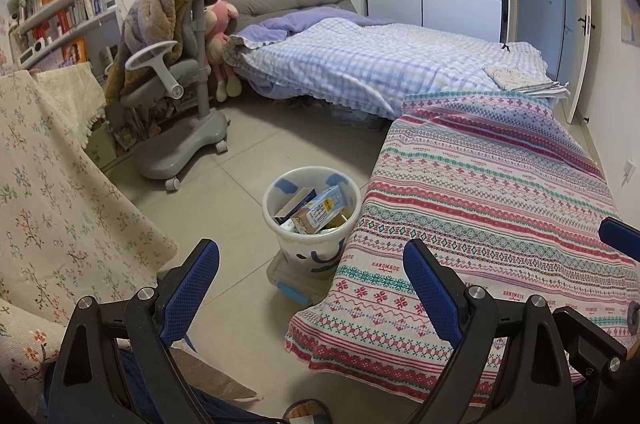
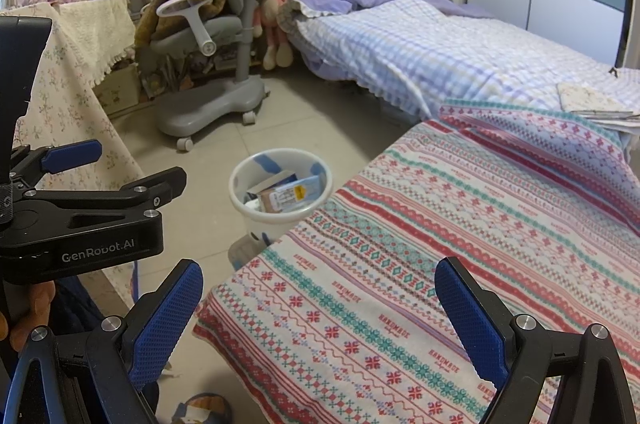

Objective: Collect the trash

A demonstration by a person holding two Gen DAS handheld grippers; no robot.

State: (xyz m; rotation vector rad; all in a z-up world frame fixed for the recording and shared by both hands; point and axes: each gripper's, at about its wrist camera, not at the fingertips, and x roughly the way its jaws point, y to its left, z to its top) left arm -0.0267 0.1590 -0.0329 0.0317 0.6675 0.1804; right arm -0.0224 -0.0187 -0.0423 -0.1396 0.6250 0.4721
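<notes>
A white trash bin stands on the floor beside the patterned table; it also shows in the right wrist view. Inside it lie a blue and tan carton and other boxes. My left gripper is open and empty, held above the floor in front of the bin. My right gripper is open and empty, above the corner of the patterned tablecloth. The left gripper's body shows at the left of the right wrist view.
A grey wheeled chair draped with a brown blanket stands behind the bin. A bed with a checked quilt fills the back. A floral cloth covers furniture at left. A grey storage box sits under the bin. Bookshelves line the far left wall.
</notes>
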